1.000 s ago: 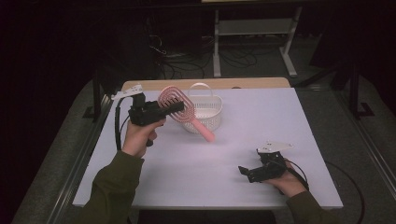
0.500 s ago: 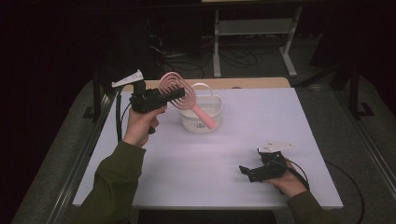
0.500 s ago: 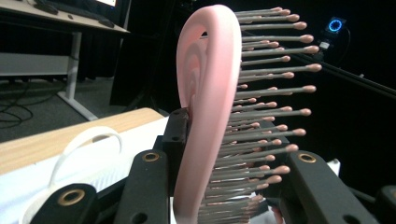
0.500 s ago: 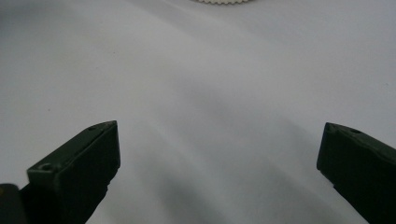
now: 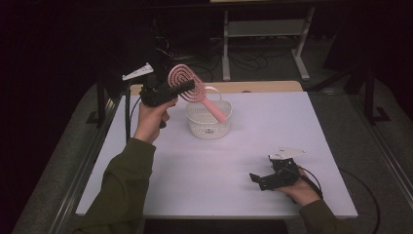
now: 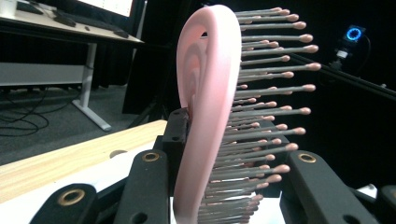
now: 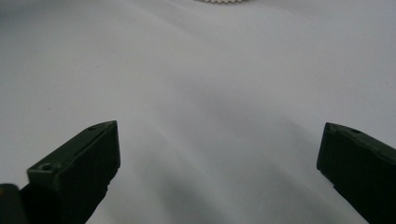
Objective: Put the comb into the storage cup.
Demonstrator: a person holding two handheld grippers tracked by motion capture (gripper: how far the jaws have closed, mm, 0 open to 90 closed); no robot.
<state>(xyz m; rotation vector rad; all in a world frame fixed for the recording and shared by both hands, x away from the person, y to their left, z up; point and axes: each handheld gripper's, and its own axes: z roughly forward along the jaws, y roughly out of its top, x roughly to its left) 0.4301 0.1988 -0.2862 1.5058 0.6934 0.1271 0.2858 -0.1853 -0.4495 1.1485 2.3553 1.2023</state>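
A pink hairbrush (image 5: 187, 84) with a round spiral head is held in the air by my left gripper (image 5: 182, 88), which is shut on the head. Its handle slants down to the right over a white basket (image 5: 208, 124). In the left gripper view the brush head (image 6: 205, 107) stands edge-on between the two black jaws, bristles pointing right. My right gripper (image 5: 258, 179) rests low on the white table near the front right, jaws apart with nothing between them. Bare table (image 7: 210, 116) lies between the jaws in the right gripper view.
The white table top (image 5: 160, 185) has a wooden strip (image 5: 253, 87) along its far edge. The basket's rim (image 7: 224, 1) shows at the top of the right gripper view. Cables and a metal stand (image 5: 263, 29) lie on the dark floor beyond.
My left gripper has carried the hairbrush up and toward the far left, so the handle now hangs over the basket. The right gripper has stayed still.
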